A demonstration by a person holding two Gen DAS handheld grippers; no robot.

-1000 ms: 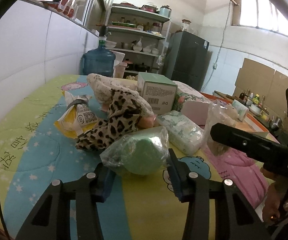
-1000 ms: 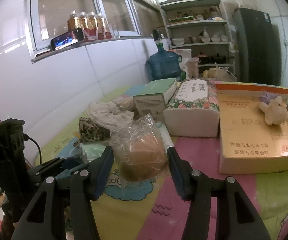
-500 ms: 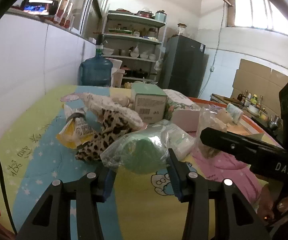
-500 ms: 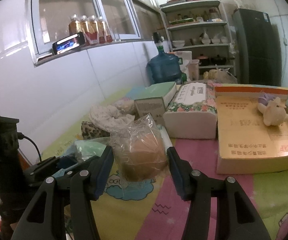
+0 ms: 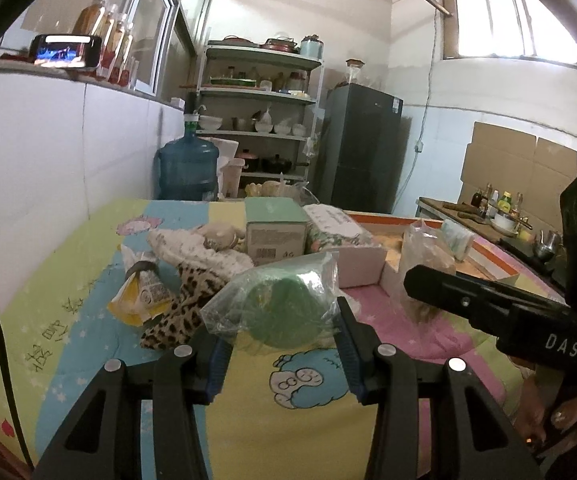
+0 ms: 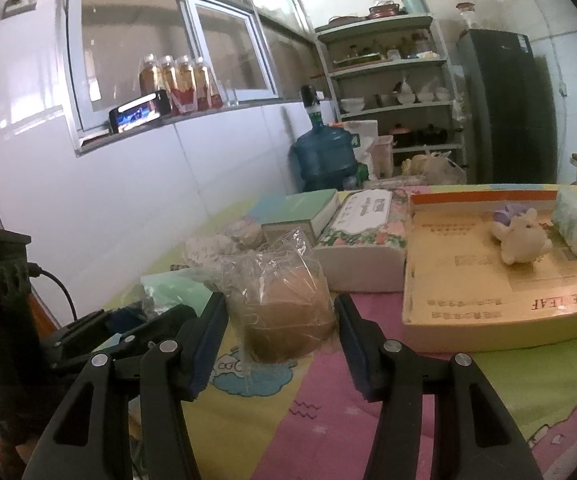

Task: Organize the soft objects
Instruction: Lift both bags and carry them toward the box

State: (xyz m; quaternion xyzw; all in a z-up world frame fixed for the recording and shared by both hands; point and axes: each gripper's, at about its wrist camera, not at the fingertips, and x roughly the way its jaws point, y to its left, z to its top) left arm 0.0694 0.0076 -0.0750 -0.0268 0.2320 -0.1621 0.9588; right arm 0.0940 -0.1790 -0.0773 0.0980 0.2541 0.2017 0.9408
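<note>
Left gripper [image 5: 278, 346] jaws clamp a bagged green sponge [image 5: 284, 312]; right gripper [image 6: 280, 336] jaws clamp a bagged brown sponge [image 6: 288, 312], centre frame. Best carried level toward the tray [image 6: 500, 320], grips gentle.

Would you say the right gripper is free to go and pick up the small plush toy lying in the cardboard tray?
Probably not yet: the right gripper is shut on a bagged brown item. The path itself looks open, since the plush toy lies uncovered in the shallow cardboard tray, ahead and to the right.
</note>
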